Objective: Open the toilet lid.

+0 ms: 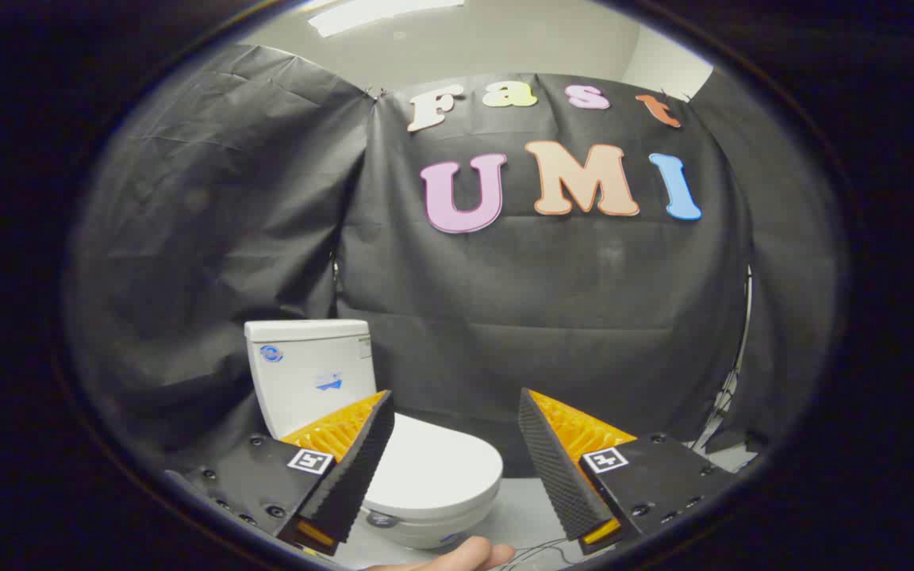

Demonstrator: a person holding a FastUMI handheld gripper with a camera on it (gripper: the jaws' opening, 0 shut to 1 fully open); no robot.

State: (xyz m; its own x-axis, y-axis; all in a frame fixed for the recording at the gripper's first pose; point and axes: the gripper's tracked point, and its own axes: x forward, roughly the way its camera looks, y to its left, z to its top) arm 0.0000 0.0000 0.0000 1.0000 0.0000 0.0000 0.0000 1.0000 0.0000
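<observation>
My gripper [455, 412] is wide open and holds nothing. The toilet lid [433, 468] lies flat and shut on the bowl, just ahead, between my fingers. It looks hard, smooth and slippery, so I'd lift its front edge.

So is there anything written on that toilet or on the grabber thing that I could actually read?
Tank, round blue badge: too small to read.
Tank, blue sticker: blurred, unreadable.
Tank, small label at its top corner: too small to read.
Square markers on the gripper: black-and-white patterns, no words.
The gripper hangs open, the shut toilet lid just beyond its fingers.
</observation>
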